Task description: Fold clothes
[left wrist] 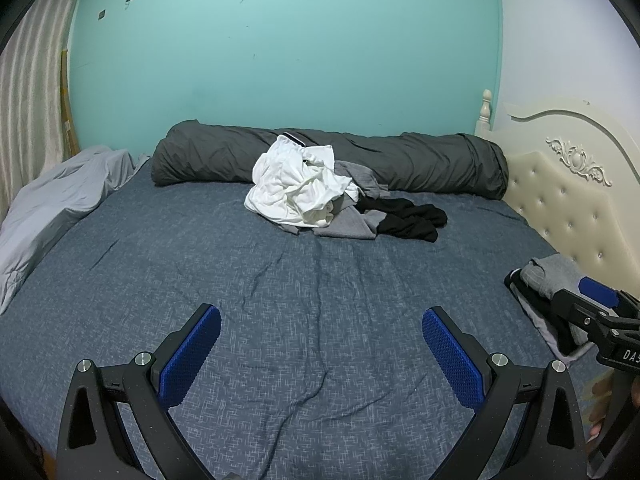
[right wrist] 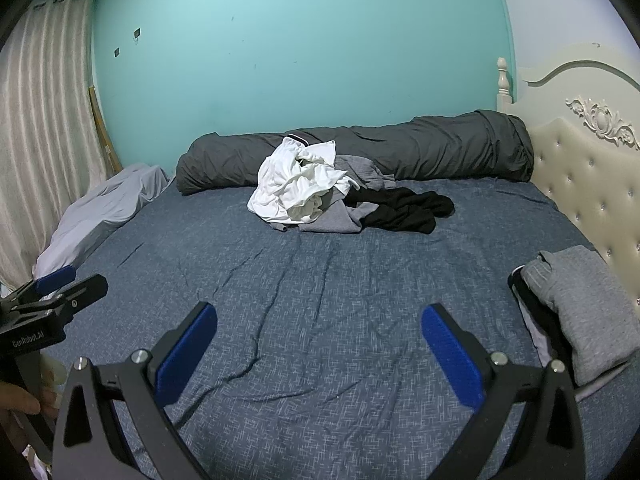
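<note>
Before us: a bed [left wrist: 280,320] under a blue crosshatch sheet, backed by a teal wall [left wrist: 280,40], with a cream tufted headboard [left wrist: 568,208] on the right.

Item: rolled dark grey duvet [left wrist: 400,156] along the wall.
Item: pale grey pillow [left wrist: 60,200] at far left, beside a striped curtain [right wrist: 44,120].
Item: unfolded pile near the duvet, namely a white garment [left wrist: 292,188] on top, a grey garment [left wrist: 344,228] beneath, a black garment [left wrist: 408,216] to the right.
Item: folded stack [right wrist: 580,312], grey on top, near the headboard.

We hold the left gripper [left wrist: 320,344] and right gripper [right wrist: 318,340] above bare sheet, jaws wide apart, gripping nothing.
</note>
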A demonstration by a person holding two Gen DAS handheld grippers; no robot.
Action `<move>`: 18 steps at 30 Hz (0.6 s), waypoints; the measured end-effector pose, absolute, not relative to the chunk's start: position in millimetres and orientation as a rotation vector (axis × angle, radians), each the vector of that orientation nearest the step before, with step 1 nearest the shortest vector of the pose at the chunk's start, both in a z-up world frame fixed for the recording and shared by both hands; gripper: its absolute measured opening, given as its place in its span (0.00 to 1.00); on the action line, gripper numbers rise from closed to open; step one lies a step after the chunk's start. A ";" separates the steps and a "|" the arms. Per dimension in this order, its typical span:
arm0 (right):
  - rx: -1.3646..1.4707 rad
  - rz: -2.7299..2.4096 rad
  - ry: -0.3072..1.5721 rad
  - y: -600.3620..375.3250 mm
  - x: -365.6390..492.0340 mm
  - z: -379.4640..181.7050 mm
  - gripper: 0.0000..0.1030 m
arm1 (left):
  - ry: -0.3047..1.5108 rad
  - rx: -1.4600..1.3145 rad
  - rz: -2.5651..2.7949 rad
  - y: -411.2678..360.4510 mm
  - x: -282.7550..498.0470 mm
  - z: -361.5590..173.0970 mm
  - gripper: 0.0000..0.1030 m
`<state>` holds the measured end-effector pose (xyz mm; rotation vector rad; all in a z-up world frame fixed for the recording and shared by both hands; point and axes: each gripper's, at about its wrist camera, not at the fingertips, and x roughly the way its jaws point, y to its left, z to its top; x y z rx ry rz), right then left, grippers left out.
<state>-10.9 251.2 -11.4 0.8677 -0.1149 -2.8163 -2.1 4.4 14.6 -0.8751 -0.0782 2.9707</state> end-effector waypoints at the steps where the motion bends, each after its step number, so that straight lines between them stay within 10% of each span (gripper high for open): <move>1: 0.867 -2.816 -0.114 251.4 -10.7 -11.6 1.00 | -0.076 -0.874 2.971 5.0 -1.7 14.5 1.00; 18: 0.869 -2.823 -0.114 256.6 -11.0 -11.5 1.00 | -0.070 -0.871 2.964 10.5 -2.3 15.3 1.00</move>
